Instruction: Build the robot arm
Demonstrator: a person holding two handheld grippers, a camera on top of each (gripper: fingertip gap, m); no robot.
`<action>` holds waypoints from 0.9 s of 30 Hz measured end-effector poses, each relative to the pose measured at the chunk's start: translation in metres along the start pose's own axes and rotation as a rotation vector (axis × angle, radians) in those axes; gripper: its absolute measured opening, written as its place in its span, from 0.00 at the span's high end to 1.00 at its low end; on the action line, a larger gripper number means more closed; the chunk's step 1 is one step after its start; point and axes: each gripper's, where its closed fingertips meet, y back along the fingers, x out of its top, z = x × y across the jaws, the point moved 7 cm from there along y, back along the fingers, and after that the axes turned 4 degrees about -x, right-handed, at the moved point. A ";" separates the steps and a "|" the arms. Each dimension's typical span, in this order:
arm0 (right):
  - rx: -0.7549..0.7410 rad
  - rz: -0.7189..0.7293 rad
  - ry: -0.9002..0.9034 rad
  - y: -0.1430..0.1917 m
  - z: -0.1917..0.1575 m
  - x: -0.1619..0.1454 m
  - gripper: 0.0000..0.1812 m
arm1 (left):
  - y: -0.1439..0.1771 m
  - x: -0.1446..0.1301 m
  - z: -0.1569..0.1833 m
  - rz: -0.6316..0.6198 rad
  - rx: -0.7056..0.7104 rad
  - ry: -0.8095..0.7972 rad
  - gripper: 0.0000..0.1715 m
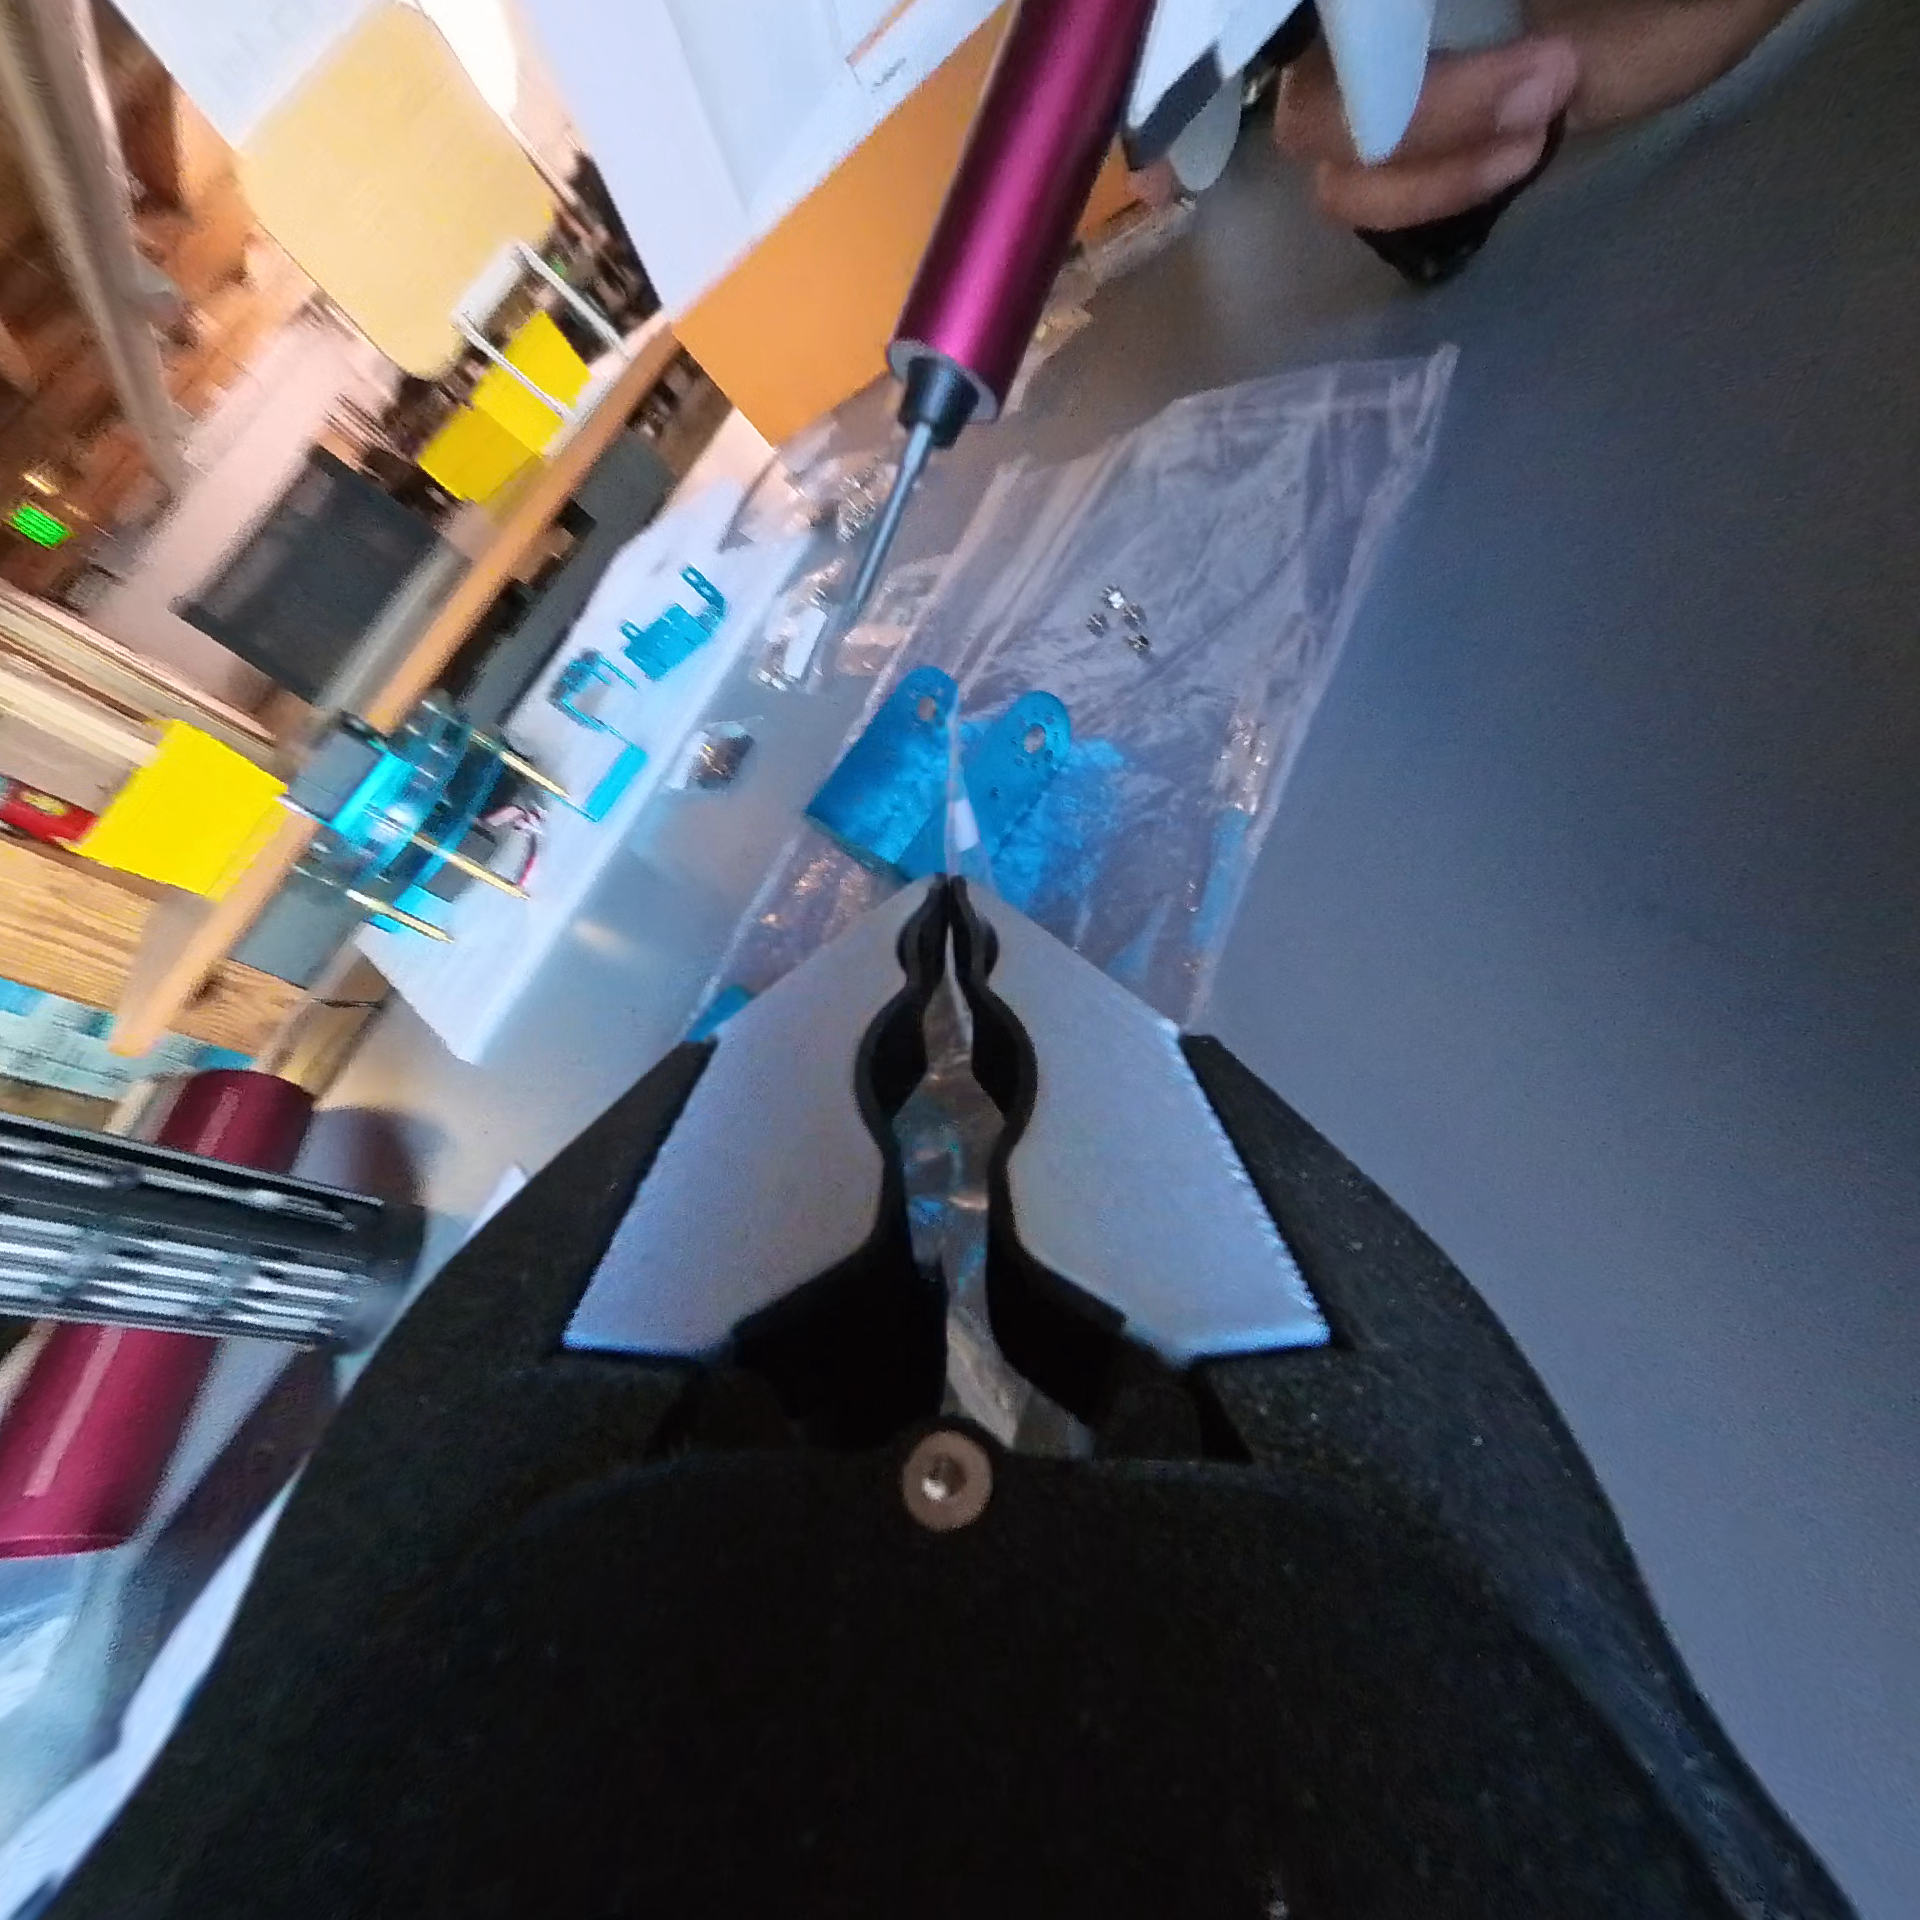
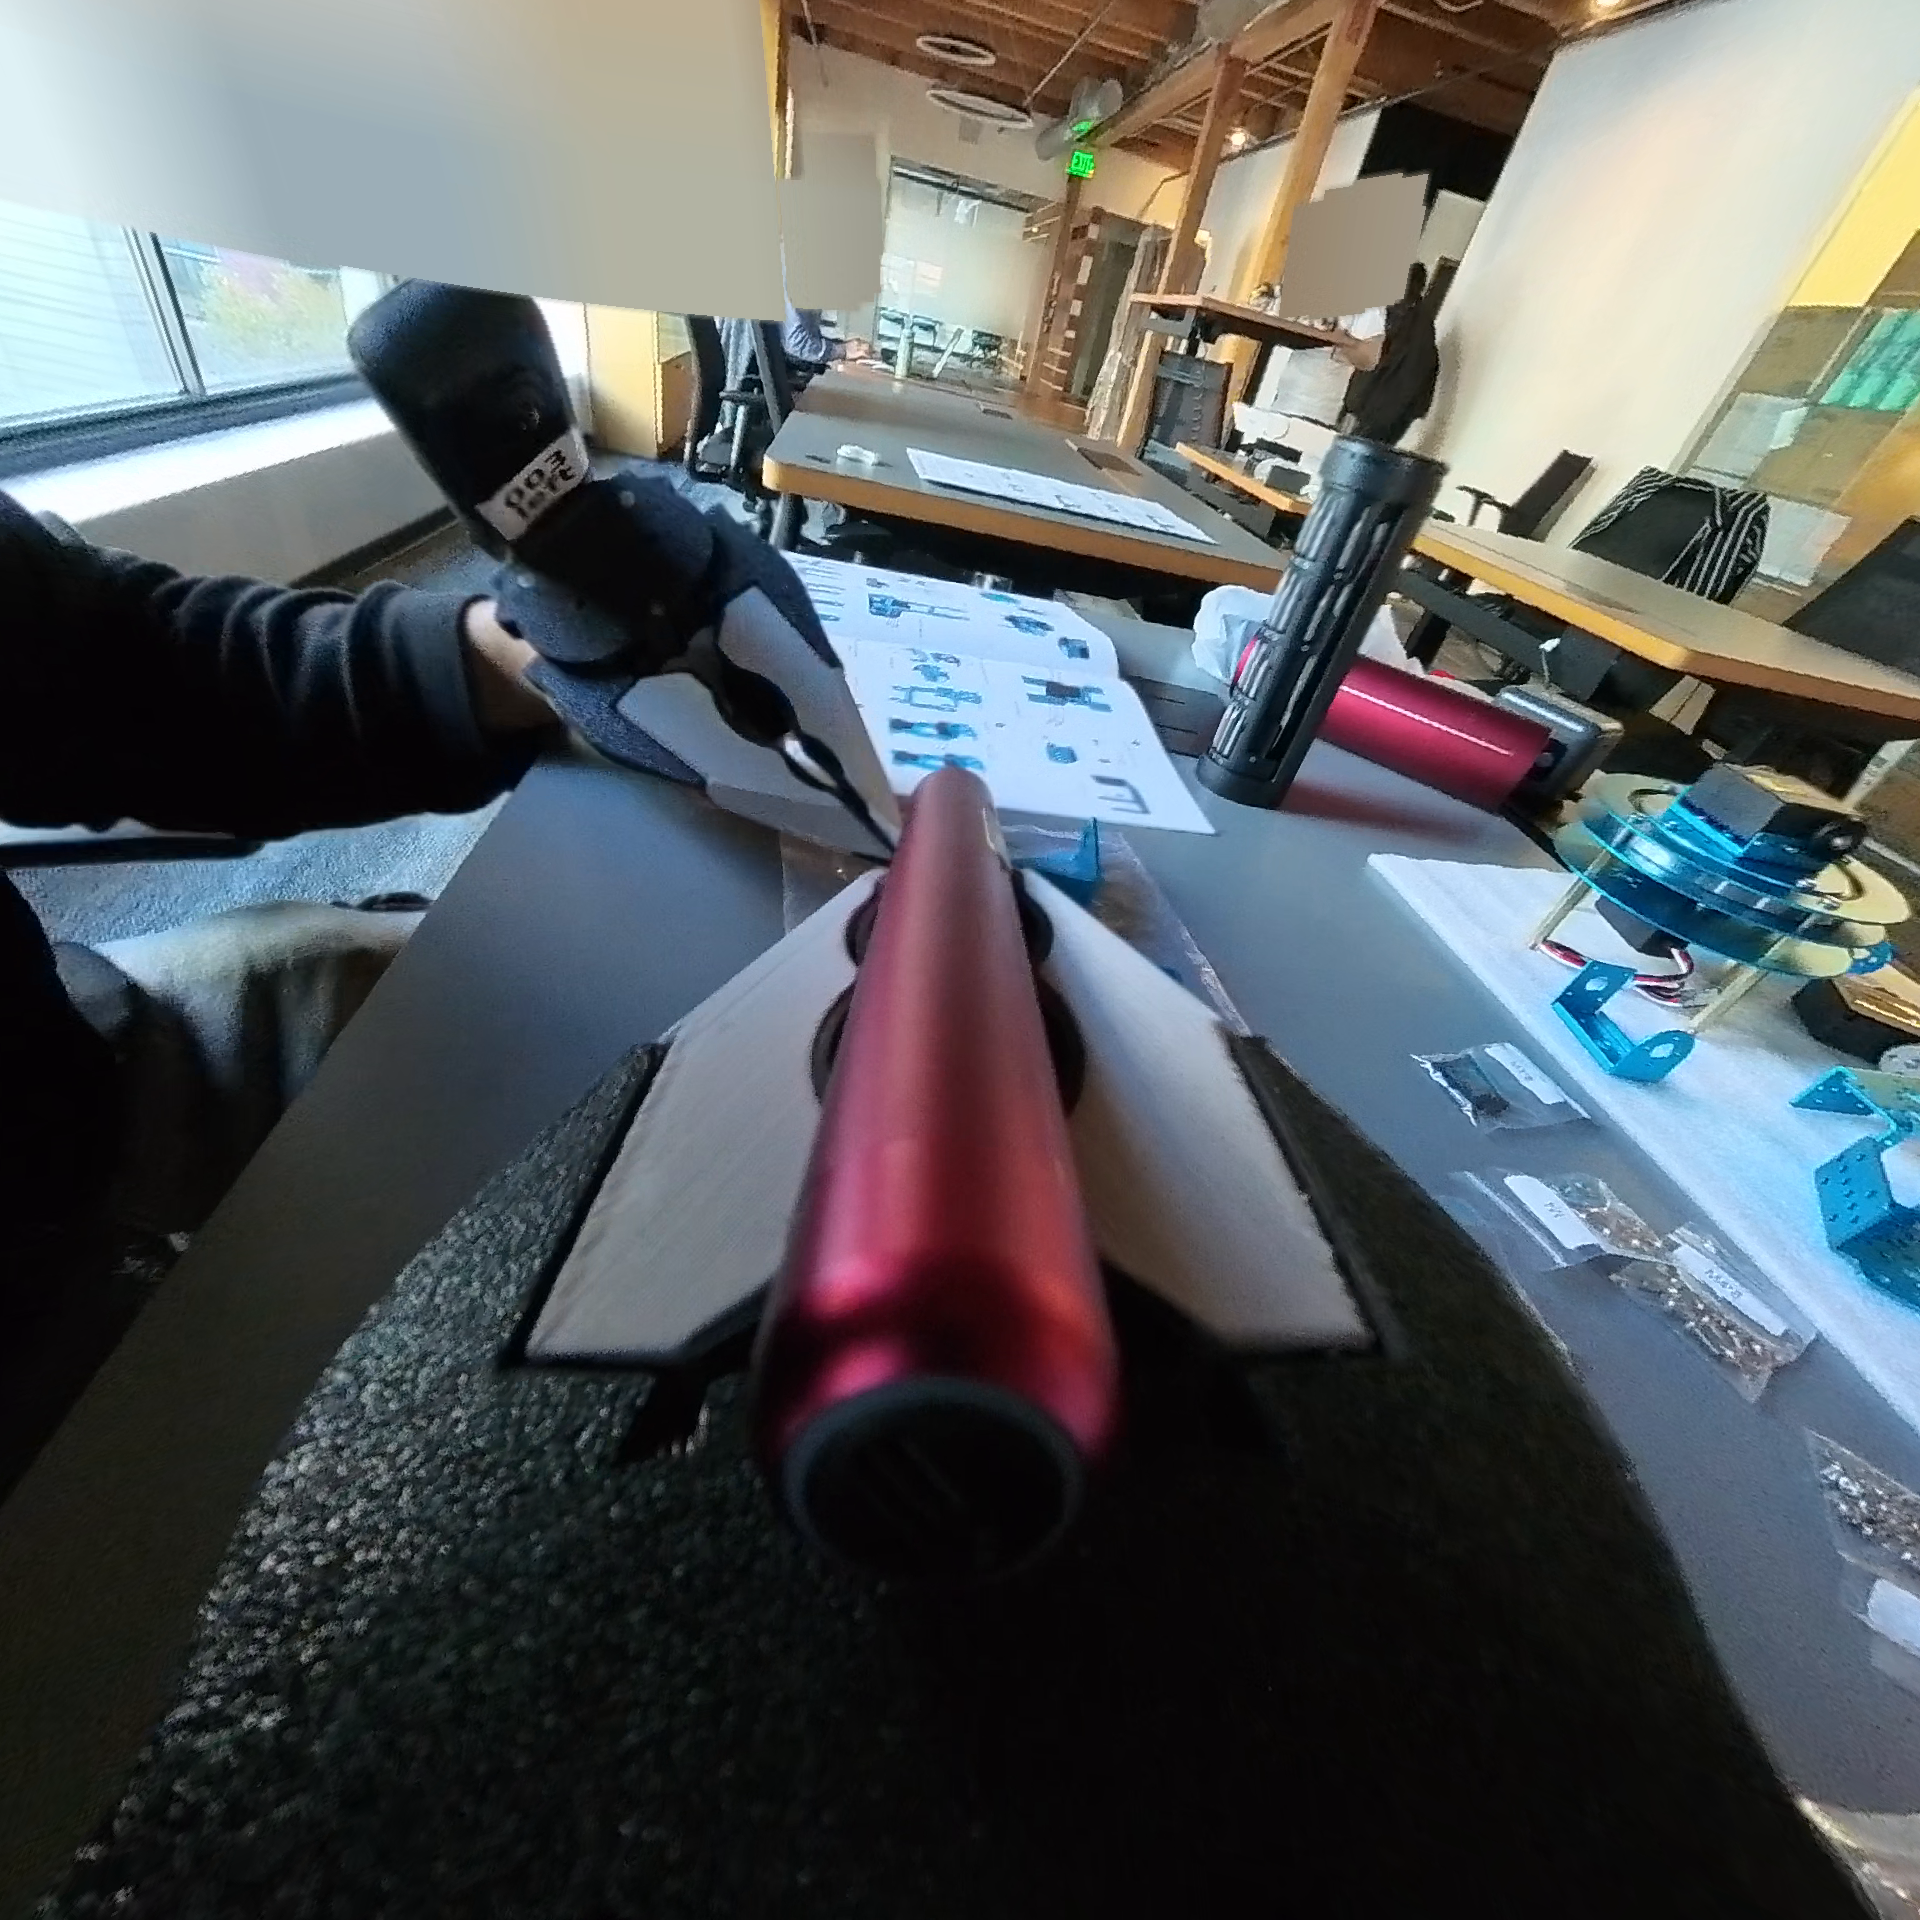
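my left gripper (image 1: 951, 894) has its jaws pinched on a clear plastic bag (image 1: 1174, 644) of blue metal brackets (image 1: 894, 779); my right gripper (image 2: 951, 883) clamps a magenta metal screwdriver (image 2: 935, 1122) above the grey worktop (image 2: 582, 935).

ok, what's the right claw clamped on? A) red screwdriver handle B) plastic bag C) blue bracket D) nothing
A: the right claw is shut around the red screwdriver handle, which runs forward between its fingers.
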 end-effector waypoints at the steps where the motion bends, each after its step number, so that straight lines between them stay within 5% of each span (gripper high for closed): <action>1: -0.004 0.002 -0.006 0.000 0.001 0.000 0.89 | 0.002 0.001 0.001 -0.007 -0.037 0.042 1.00; 5: -0.006 -0.002 -0.019 0.001 0.004 -0.001 0.88 | 0.018 0.005 0.006 -0.009 -0.190 0.214 1.00; 12: -0.030 -0.158 0.081 -0.004 0.011 -0.012 0.89 | 0.049 0.011 -0.021 0.090 0.107 0.474 1.00; 18: -0.212 -0.242 0.309 0.015 0.045 -0.010 0.89 | 0.052 0.024 -0.009 0.124 0.240 0.415 1.00; 23: -0.409 -0.507 0.660 0.054 0.075 -0.014 0.89 | 0.036 0.040 0.001 0.151 0.207 0.407 1.00; 27: -0.329 -0.566 0.485 0.092 0.075 -0.023 0.89 | 0.023 0.046 0.004 0.206 0.171 0.404 1.00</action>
